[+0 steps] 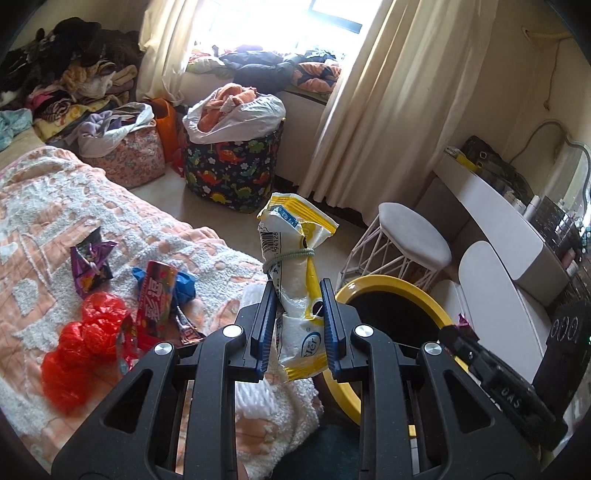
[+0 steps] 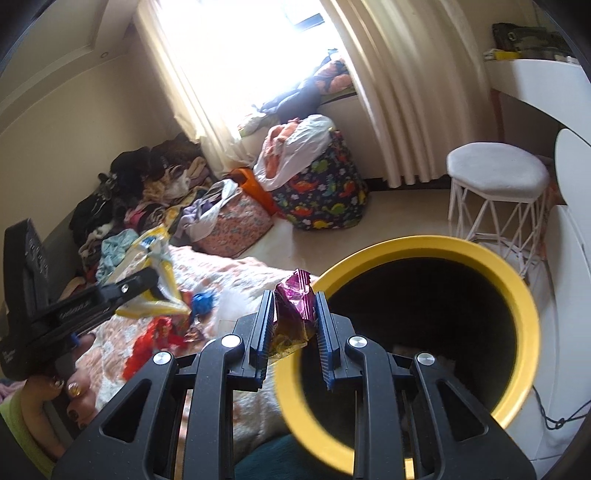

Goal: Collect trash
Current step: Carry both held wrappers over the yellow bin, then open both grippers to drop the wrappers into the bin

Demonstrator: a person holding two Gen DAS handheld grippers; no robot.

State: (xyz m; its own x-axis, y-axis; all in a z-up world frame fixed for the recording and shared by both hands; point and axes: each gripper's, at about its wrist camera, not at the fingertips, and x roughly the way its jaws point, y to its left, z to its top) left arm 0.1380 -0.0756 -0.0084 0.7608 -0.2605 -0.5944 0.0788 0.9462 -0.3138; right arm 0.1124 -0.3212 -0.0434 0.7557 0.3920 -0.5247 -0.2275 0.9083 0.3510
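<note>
While poised beside the yellow-rimmed bin (image 2: 517,295), left hand-held gripper (image 1: 299,302) pinching a yellow-and-white wrapper (image 1: 295,258) upright above the bed (image 1: 55,206); right hand-held gripper (image 2: 293,314) clamped on a crumpled purple wrapper (image 2: 295,302) at the bin's rim.

A dinosaur-print basket (image 1: 232,166) is standing on the floor below the window (image 1: 280,18), with a white bag (image 1: 236,110) of orange cloth bulging out of its top. A pink floral bag (image 1: 125,151) is sitting just beside it, stuffed with clothes. Cream curtains (image 1: 399,92) are hanging at both sides of the window. A white stool (image 2: 496,173) is standing near a white desk (image 1: 502,218). Clothes (image 1: 66,66) are lying piled against the wall.
</note>
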